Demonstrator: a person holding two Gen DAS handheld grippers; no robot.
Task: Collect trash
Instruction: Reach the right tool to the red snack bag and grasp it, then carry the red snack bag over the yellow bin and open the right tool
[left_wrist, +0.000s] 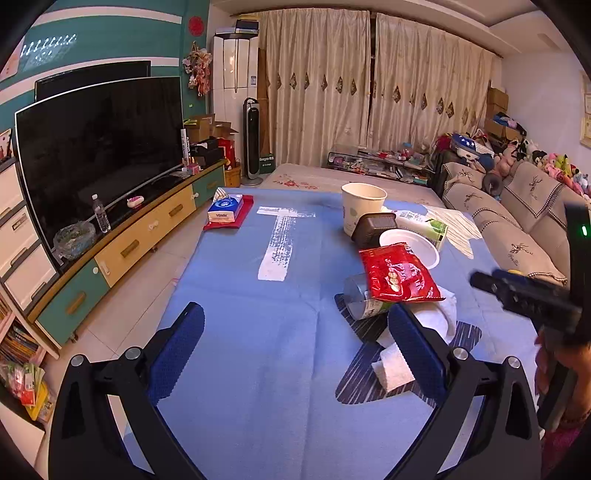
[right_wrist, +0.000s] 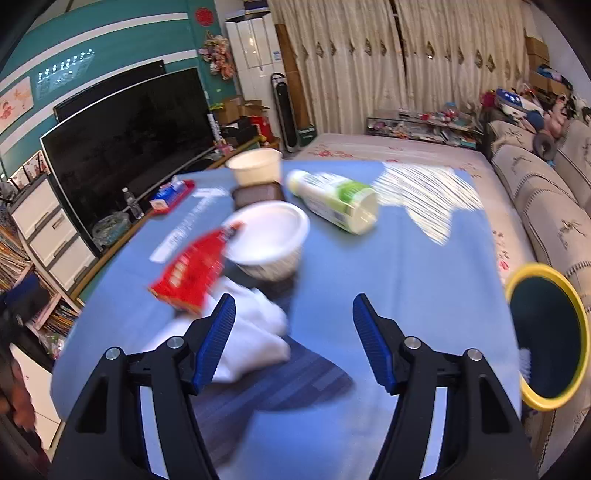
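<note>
I am at the start of a pick: both my left gripper (left_wrist: 295, 347) and my right gripper (right_wrist: 293, 332) hover with jaws spread wide and holding nothing over the blue-clothed surface (left_wrist: 240, 332). The trash lies clustered ahead: a crumpled white tissue (right_wrist: 258, 332) nearest my right jaws, a red snack bag (right_wrist: 192, 269), a white bowl (right_wrist: 273, 236), a tipped bottle (right_wrist: 332, 203) and a paper cup (left_wrist: 362, 206). The yellow-rimmed bin (right_wrist: 546, 332) waits at my right, just off the surface edge. I judge the next move is to lower the right jaws around the tissue, close, and swing it into the bin.
</note>
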